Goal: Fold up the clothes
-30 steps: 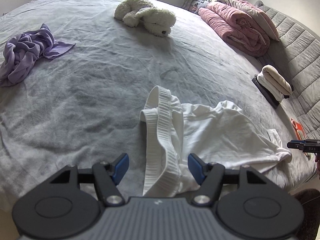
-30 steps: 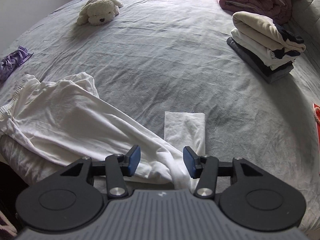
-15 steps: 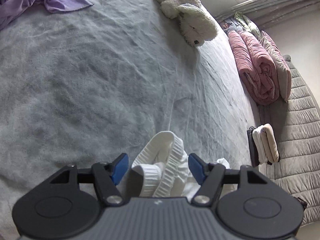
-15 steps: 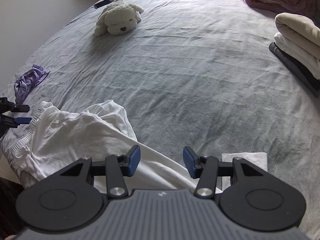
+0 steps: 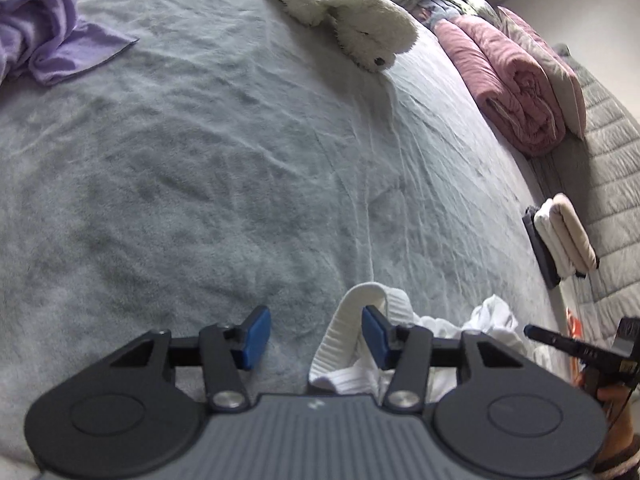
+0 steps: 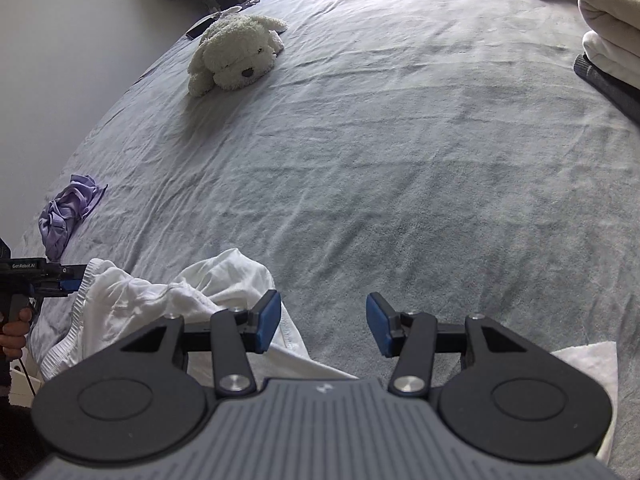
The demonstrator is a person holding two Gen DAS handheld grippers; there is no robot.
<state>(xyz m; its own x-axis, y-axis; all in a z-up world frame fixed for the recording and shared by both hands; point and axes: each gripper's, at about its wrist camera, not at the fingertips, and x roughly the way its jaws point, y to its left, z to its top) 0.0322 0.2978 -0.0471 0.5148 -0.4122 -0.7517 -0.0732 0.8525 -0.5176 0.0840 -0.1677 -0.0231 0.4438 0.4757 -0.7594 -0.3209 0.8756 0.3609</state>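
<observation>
A white garment [image 6: 160, 304] lies crumpled on the grey bed [image 6: 400, 160] near its front edge. Its ribbed waistband [image 5: 344, 332] stands up between the pads of my left gripper [image 5: 315, 334], close against the right pad and apart from the left one. Those jaws are closing and do not pinch the band. My right gripper [image 6: 324, 328] is open over bare sheet, with the garment's edge just beside its left pad. Each gripper shows in the other's view: the left gripper [image 6: 60, 276] at the waistband, the right gripper [image 5: 560, 340] at the far right.
A purple garment [image 5: 40, 40] lies crumpled at the far left. A white plush dog [image 5: 352, 28] rests further back. A rolled pink duvet [image 5: 516, 92] and a stack of folded clothes [image 5: 564, 236] sit by the grey headboard [image 5: 612, 160]. A small folded white cloth [image 6: 588, 364] lies right of my right gripper.
Both grippers have moved forward and lower over the bed. The left jaws have narrowed around the waistband. In the right view the small folded cloth has slid from centre to lower right.
</observation>
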